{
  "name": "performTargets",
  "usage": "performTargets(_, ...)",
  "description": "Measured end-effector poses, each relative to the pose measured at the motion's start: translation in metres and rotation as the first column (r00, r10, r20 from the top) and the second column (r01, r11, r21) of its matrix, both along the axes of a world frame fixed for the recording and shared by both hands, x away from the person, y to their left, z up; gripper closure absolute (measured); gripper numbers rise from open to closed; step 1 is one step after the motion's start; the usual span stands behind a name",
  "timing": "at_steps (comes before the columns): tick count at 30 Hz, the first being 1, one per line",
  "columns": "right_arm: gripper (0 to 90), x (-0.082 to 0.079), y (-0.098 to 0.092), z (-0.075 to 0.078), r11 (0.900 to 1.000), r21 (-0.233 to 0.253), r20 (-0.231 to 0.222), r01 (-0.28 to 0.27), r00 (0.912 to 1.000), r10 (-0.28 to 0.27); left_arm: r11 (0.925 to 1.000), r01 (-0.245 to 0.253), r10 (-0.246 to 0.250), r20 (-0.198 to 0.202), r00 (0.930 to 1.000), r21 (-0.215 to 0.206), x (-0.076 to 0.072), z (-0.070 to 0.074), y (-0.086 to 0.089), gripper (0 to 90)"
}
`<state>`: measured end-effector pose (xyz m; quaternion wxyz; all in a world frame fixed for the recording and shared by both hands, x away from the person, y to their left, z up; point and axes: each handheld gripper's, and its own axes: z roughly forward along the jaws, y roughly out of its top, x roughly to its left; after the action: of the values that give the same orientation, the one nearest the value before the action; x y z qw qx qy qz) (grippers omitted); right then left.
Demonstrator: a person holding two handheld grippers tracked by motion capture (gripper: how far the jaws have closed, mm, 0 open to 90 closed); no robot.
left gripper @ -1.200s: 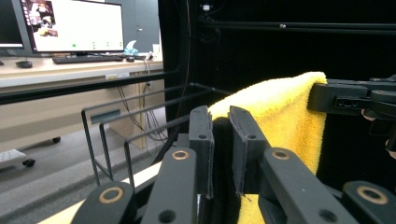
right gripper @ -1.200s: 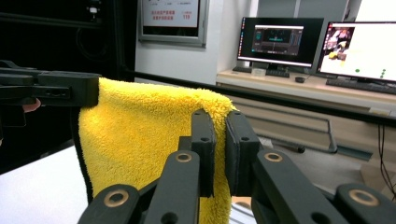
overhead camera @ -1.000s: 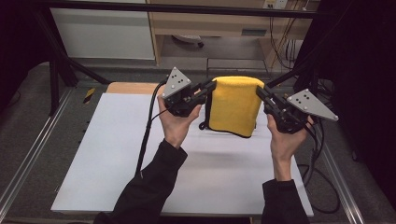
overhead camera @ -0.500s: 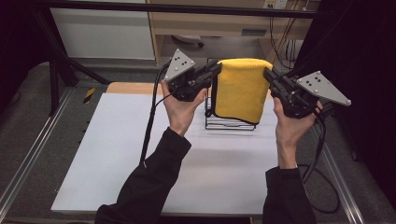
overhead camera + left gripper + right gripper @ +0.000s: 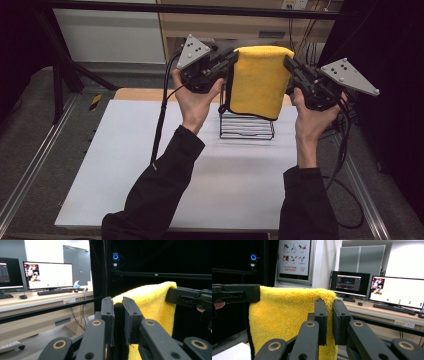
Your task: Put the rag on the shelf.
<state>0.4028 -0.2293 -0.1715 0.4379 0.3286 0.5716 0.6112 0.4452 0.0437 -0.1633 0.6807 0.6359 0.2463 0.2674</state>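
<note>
A yellow towel (image 5: pixel 257 80) with a dark hem hangs folded in the air, held up by both grippers at its top corners. My left gripper (image 5: pixel 231 57) is shut on the towel's left top corner (image 5: pixel 119 305). My right gripper (image 5: pixel 290 62) is shut on the right top corner (image 5: pixel 327 300). The towel (image 5: pixel 287 315) drapes down from the jaws and hides part of a black wire rack (image 5: pixel 246 125) that stands on the white table (image 5: pixel 125 150) behind and below it. In the left gripper view the right gripper (image 5: pixel 175 295) shows at the towel's far corner.
Desks with lit monitors (image 5: pixel 47 275) and keyboards stand beyond the table. A black frame with a blue-lit camera (image 5: pixel 115 257) rises behind the towel. Metal rails (image 5: pixel 30 170) run along the table's left side, and cables (image 5: pixel 162 125) trail from both grippers.
Both grippers have lifted the towel higher and away from me. The wire rack, hidden a second ago, now stands uncovered on the table below the towel.
</note>
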Motion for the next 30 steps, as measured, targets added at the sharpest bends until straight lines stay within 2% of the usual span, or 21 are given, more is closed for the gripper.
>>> performTargets(2,83.8,0.002,0.0,0.005,1.0,0.001,0.008,0.0,1.0,0.0,0.9999,0.0,0.0,0.008,1.0,-0.011,0.001,0.004,0.0,79.8)
performTargets(5,83.8,0.004,0.001,0.011,1.0,0.003,0.018,0.002,0.9998,-0.002,1.0,-0.009,0.009,0.019,0.9998,-0.001,0.002,0.01,0.0,79.8)
performTargets(13,83.8,0.013,0.001,0.025,1.0,0.015,0.043,0.002,0.9991,-0.003,0.9997,-0.022,0.022,0.047,0.9986,-0.007,0.006,0.026,-0.002,79.8)
performTargets(23,83.9,0.025,-0.004,0.039,0.999,0.032,0.054,-0.006,0.9986,0.005,0.9992,-0.036,0.036,0.046,0.9983,-0.017,0.017,0.043,-0.008,79.8)
performTargets(27,83.8,0.032,-0.005,0.043,1.0,0.03,0.053,-0.009,0.9986,0.008,0.9987,-0.05,0.05,0.057,0.9971,-0.006,0.024,0.048,-0.009,79.8)
performTargets(30,83.8,0.039,-0.006,0.046,1.0,0.03,0.053,-0.009,0.9986,0.008,0.9983,-0.059,0.059,0.05,0.997,-0.008,0.029,0.051,-0.011,79.8)
